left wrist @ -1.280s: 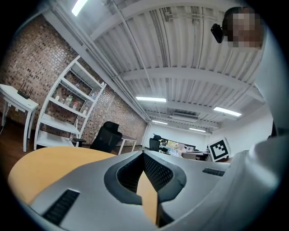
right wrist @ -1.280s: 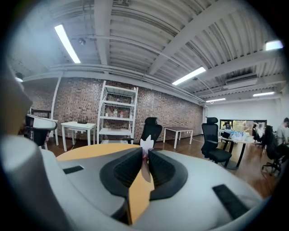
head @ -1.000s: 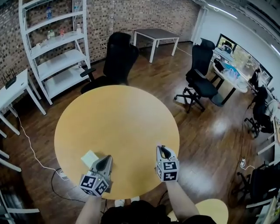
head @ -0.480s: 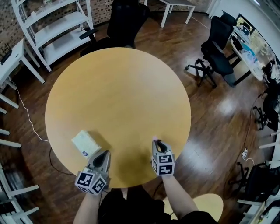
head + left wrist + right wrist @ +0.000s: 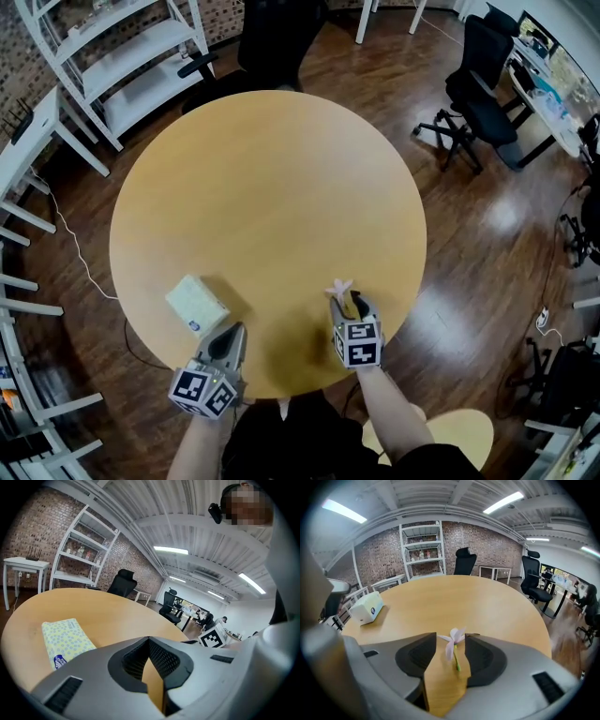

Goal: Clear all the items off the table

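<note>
Wood of a pale yellow tone makes the round desk, and it carries only two things, both near the edge closest to the person. The bigger one is a soft tissue pack at the left. It lies flat with its long side running diagonally in the head view, and it is just ahead of the left tool without touching it. This tool has its jaws together with nothing between them. The right tool has come down to the desk surface, and its jaws have just been opening. They now stand apart with a clear gap on each side of a small flower, so the pads do not appear to press on it any more. It seems the flower was released onto the desk rather than taken away. If so, the clearing is not really under way, and both things remain to be removed. The flower seems to rest on the wood between the jaw tips, though whether it lies fully flat is hard to tell. Its long axis follows the line in which the tool points. The pale pink petals are turned away from the person, toward the middle of the desk, and the green stem end is turned back toward the tool.
</note>
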`<state>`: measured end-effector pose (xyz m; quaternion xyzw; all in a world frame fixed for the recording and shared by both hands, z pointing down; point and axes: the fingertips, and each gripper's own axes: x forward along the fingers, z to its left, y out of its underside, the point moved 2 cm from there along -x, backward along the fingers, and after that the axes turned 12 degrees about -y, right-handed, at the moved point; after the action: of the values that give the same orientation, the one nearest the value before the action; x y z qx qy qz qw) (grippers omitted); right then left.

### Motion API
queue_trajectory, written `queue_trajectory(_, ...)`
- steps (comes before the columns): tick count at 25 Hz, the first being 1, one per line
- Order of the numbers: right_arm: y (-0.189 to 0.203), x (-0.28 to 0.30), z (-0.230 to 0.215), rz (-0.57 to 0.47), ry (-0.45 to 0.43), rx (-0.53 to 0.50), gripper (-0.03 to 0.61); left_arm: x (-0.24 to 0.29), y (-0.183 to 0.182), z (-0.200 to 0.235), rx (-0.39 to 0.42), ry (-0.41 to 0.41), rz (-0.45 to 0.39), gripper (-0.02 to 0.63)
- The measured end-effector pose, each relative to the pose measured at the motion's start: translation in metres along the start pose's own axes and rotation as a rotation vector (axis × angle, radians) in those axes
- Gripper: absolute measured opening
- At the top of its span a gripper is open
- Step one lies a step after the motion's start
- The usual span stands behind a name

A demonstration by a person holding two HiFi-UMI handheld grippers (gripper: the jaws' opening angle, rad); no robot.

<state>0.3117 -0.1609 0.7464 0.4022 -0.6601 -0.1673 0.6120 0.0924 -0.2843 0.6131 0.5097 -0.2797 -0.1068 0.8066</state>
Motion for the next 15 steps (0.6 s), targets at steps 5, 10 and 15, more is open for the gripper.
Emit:
queue_trajectory(5, -0.023, -0.016, 0.003, -0.056, 0.013, 0.003, 0.198, -0.002, -0.020, -0.003, 0.012, 0.027, -0.043, -0.009)
queue_trajectory(10, -0.064, -0.056, -0.004, -0.181, 0.060, 0.014, 0.198, 0.001, -0.056, -0.015, 0.023, 0.075, -0.104, -0.009)
queue_trajectory(15, -0.123, -0.103, -0.011, -0.367, 0.098, -0.012, 0.198, 0.008, -0.095, -0.030, 0.038, 0.142, -0.193, -0.009)
